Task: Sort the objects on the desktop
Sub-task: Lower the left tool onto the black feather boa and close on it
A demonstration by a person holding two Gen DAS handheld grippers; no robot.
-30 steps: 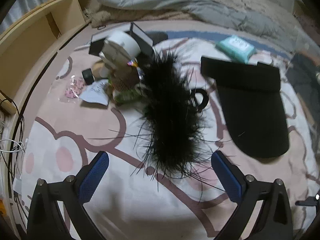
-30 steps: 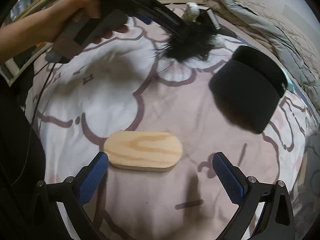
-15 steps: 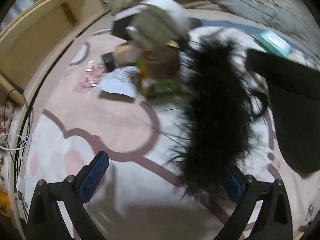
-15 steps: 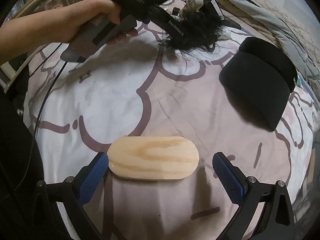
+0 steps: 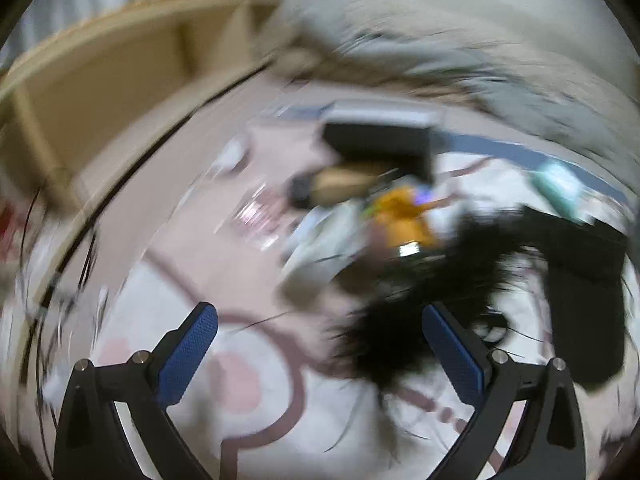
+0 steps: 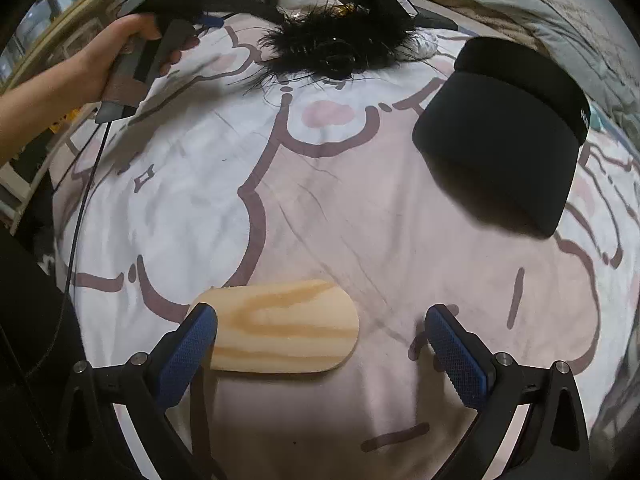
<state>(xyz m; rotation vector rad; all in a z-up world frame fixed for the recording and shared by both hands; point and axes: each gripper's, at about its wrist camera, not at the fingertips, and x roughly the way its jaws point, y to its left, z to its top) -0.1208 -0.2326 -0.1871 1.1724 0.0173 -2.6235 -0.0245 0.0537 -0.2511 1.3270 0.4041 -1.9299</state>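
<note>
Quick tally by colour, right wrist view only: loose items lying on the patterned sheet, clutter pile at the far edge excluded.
Black: 2, the feathery piece and the visor cap.
Light wood: 1, the oval board.
Total: 3.
The pile behind the feathery piece is too hidden to count.

Ahead of my right gripper [image 6: 320, 340] the printed bedspread [image 6: 320, 208] lies bare through the middle; the wooden oval board [image 6: 284, 328] blocks its 9 o'clock side, touching the left finger; a black sun visor [image 6: 504, 140] sits at 2 o'clock; a black feather trim [image 6: 336, 46] and the hand [image 6: 116, 60] crowd 11 to 12 o'clock.
</note>
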